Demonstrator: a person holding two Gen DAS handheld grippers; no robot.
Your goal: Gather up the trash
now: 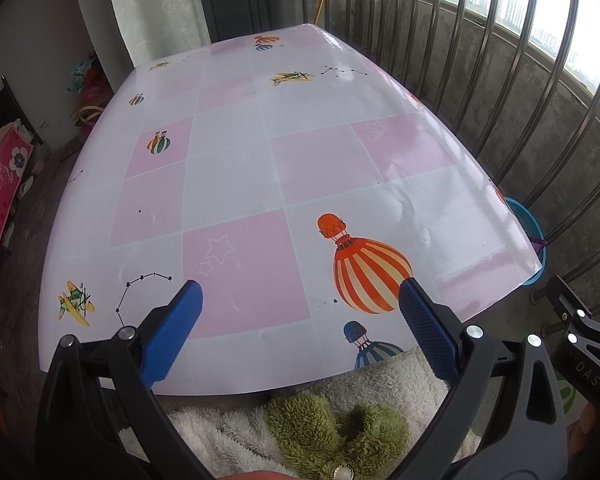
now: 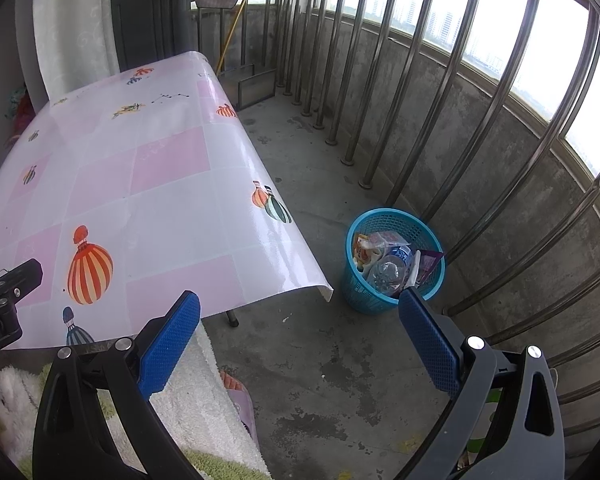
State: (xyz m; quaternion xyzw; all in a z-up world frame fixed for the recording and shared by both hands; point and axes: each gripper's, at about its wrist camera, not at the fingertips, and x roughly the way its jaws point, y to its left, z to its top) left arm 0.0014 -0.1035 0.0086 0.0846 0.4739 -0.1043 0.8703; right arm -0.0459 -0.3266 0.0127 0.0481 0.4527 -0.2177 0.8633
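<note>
A blue plastic waste basket (image 2: 357, 285) stands on the concrete floor to the right of the table, holding a crushed clear bottle (image 2: 388, 270), snack wrappers (image 2: 370, 246) and a purple packet (image 2: 430, 262). In the left wrist view only the basket's rim (image 1: 534, 232) shows past the table's right edge. My left gripper (image 1: 300, 298) is open above the near edge of the table (image 1: 236, 152), nothing between its blue pads. My right gripper (image 2: 299, 308) is open over the floor, just left of the basket, holding nothing. No loose trash shows on the tabletop.
The table wears a glossy pink-and-white cloth with balloon prints; its leg (image 2: 232, 318) stands near the corner. Steel railing bars (image 2: 432, 128) and a concrete wall close off the right. A person's fluffy white-and-green garment (image 1: 320, 428) fills the near edge.
</note>
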